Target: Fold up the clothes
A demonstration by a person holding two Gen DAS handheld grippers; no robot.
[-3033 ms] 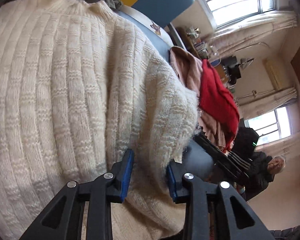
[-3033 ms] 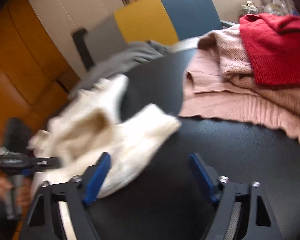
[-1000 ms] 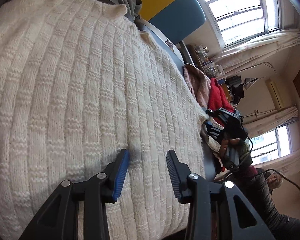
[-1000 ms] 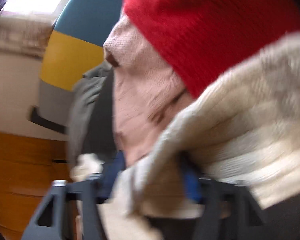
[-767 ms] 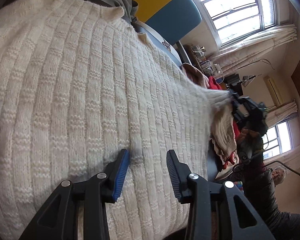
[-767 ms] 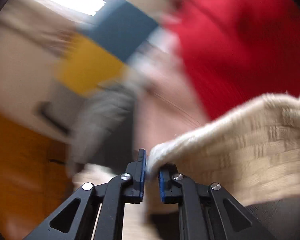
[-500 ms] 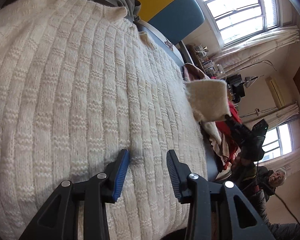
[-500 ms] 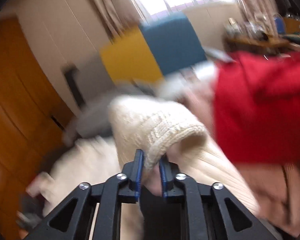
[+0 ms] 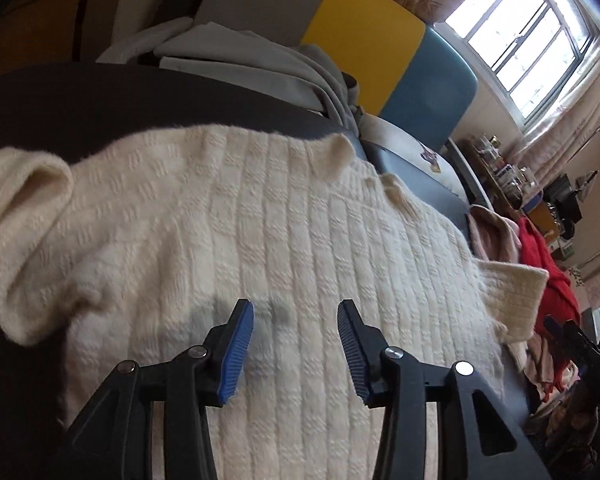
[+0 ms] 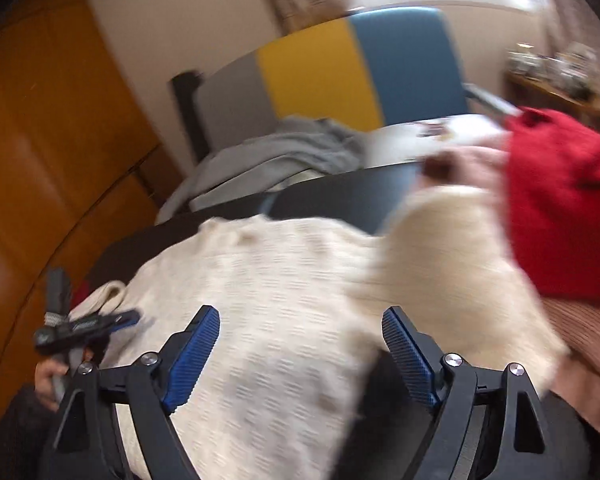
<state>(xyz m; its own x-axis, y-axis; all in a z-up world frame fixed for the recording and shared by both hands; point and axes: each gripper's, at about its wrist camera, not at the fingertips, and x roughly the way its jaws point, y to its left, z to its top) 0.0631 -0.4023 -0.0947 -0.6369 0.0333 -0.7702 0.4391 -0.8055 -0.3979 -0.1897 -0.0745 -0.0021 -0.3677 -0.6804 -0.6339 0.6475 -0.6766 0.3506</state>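
- Right claw (image 10: 300, 354) opening wide, nothing pinched; sleeve (image 10: 452, 276) dropped across sweater (image 9: 284, 240).
- Left claw (image 9: 295, 350) opening, hovering empty.
- Next: flatten sleeve square, clear of red top (image 10: 568, 208).

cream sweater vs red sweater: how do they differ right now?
The cream sweater lies spread flat across the dark surface; the red sweater sits bunched in a heap on pink clothing. The cream one shows a ribbed block pattern; the red knit looks plain, though blurred. Neither is in a gripper; both are knitwear.
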